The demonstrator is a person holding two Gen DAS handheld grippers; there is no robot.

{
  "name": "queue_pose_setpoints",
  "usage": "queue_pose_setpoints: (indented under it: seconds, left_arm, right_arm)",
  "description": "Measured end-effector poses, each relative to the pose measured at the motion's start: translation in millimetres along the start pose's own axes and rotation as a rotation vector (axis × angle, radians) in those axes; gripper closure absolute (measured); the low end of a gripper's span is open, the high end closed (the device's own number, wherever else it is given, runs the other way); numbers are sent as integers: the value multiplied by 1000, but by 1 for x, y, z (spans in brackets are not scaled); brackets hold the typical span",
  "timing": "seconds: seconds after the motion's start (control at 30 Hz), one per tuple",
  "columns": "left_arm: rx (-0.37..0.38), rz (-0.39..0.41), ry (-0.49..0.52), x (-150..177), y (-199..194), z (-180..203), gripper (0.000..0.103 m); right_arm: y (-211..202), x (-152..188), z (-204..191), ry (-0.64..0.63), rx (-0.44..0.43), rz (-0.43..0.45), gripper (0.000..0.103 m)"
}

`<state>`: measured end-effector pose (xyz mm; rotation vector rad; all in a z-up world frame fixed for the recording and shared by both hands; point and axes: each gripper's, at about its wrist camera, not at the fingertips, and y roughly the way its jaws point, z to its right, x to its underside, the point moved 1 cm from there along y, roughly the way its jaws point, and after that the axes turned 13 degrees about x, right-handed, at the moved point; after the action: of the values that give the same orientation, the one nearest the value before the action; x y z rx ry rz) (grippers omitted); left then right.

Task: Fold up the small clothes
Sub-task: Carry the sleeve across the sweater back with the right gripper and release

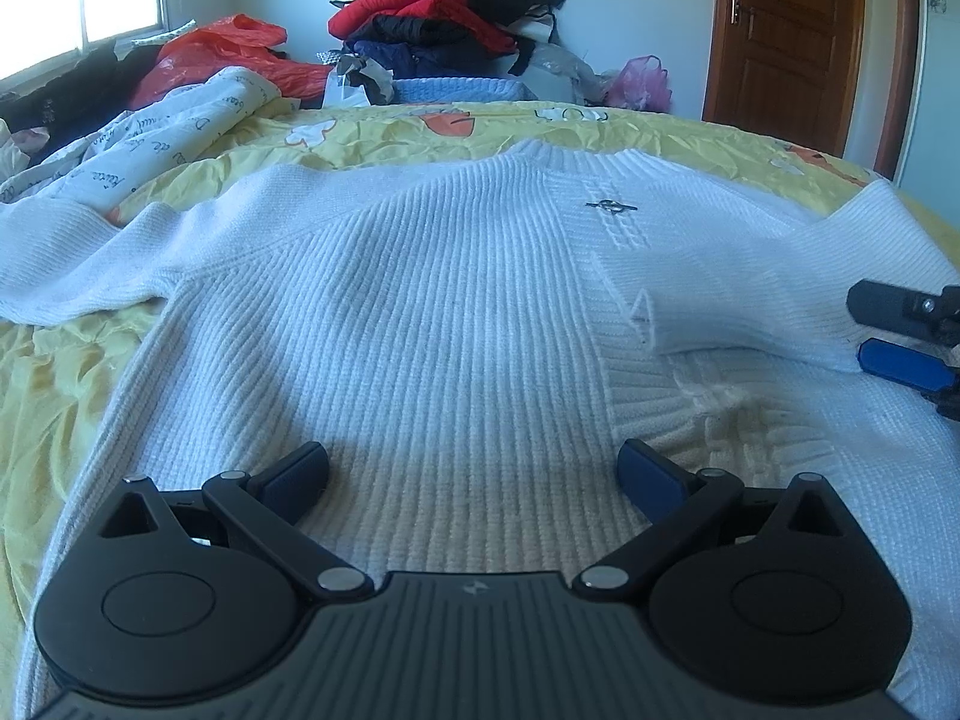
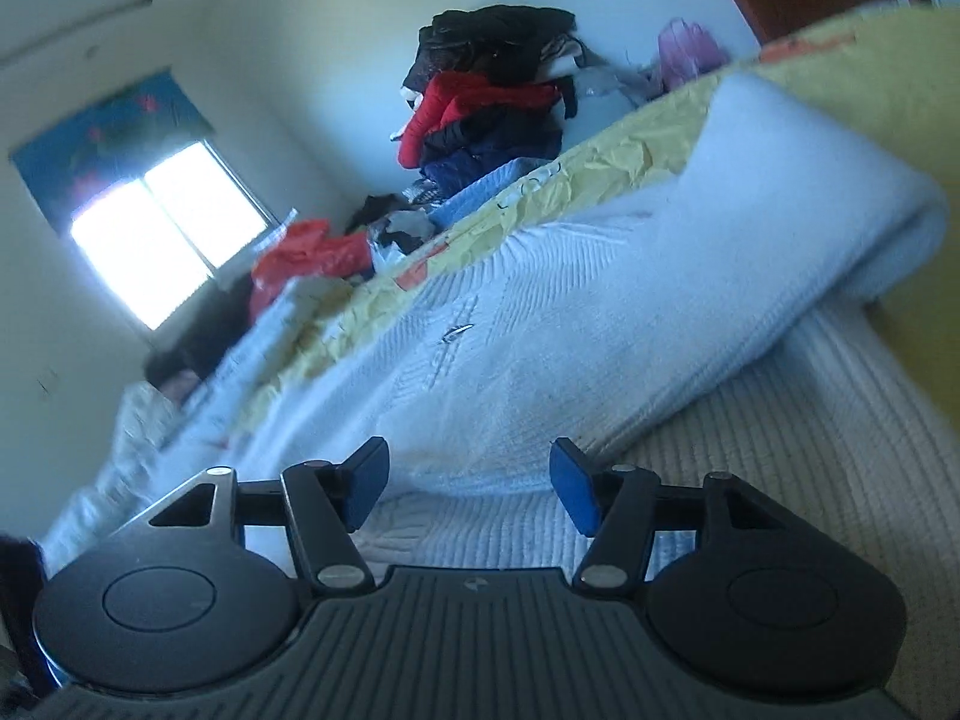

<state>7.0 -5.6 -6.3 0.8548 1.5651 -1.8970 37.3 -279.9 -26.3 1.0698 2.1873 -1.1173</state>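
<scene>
A white ribbed knit sweater (image 1: 420, 312) lies flat on the yellow bedsheet (image 1: 54, 396), collar away from me. Its right sleeve (image 1: 750, 300) is folded across the body; its left sleeve (image 1: 78, 264) stretches out to the left. My left gripper (image 1: 474, 474) is open and empty, low over the sweater's hem. My right gripper (image 1: 894, 330) shows at the right edge beside the folded sleeve, jaws apart. In the right wrist view the right gripper (image 2: 468, 480) is open and empty just above the sweater (image 2: 540, 330), with the folded sleeve (image 2: 780, 228) ahead.
A tall pile of red, black and navy clothes (image 1: 444, 12) stands at the bed's far side, with a red plastic bag (image 1: 228, 54) and a printed white cloth (image 1: 150, 144) at the left. A wooden door (image 1: 786, 42) is at the back right, a window (image 2: 156, 234) at the left.
</scene>
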Motion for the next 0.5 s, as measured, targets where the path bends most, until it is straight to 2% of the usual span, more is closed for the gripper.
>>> queue_pose_setpoints:
  seconds: [0.07,0.13,0.2,0.27,0.33,0.43,0.5]
  left_arm:
    - [1,5,-13,-2,-2,0,0]
    - [44,33,-89,-7,-9,-4,0]
    - [144,78,-203,-16,-14,-11,0]
    - [290,109,-371,-28,-13,-19,0]
    - [403,73,-499,-41,3,-24,0]
    - [396,5,-589,-53,30,-25,1]
    - [403,-5,-580,-56,38,-18,1]
  right_arm:
    - [-1,0,5,36,-31,-7,35]
    - [-2,-1,9,68,-57,-15,34]
    - [-1,-1,12,93,-78,-24,34]
    - [-1,-1,14,112,-94,-29,33]
    - [-1,-1,15,126,-105,-33,33]
    - [-2,-1,15,130,-112,-35,32]
    - [-2,0,15,128,-114,-35,31]
